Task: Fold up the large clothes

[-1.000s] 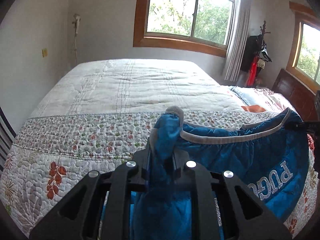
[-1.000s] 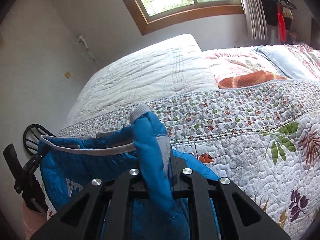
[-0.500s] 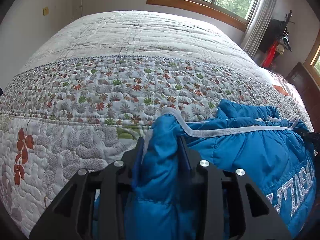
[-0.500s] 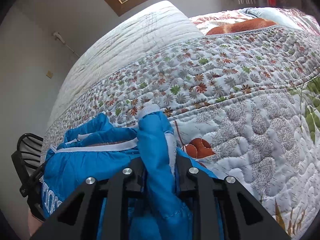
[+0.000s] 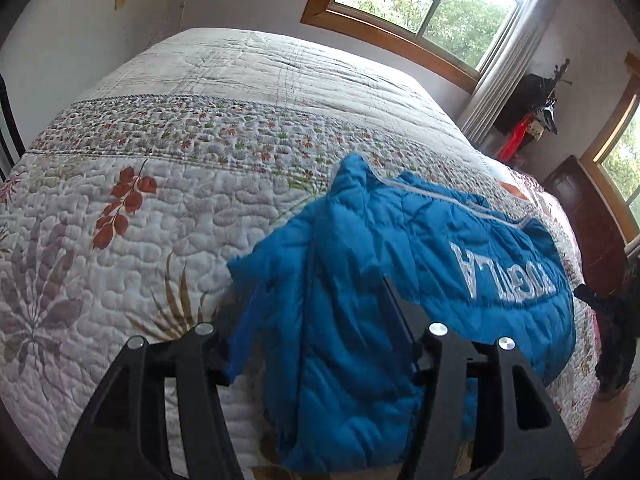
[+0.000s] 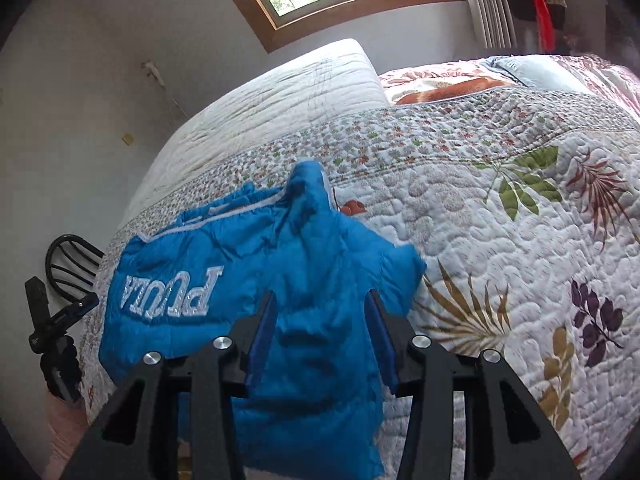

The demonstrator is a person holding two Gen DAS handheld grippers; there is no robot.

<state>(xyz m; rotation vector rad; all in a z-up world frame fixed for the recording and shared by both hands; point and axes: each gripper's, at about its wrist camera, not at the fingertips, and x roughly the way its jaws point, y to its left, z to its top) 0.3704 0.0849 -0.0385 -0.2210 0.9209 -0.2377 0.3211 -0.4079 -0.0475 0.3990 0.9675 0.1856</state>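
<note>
Blue jacket (image 5: 380,280) lies spread on the bed (image 5: 160,240), both left tongs (image 5: 316,344) and right tongs (image 6: 320,332) wide, gripping nothing; next regrasp should pinch sleeve edges evenly before folding inward.

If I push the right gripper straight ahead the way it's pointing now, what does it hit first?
Most likely the blue jacket: the right gripper is open with the padded fabric lying between and ahead of its fingers. Past it comes the floral quilt. Depth is hard to judge.
</note>
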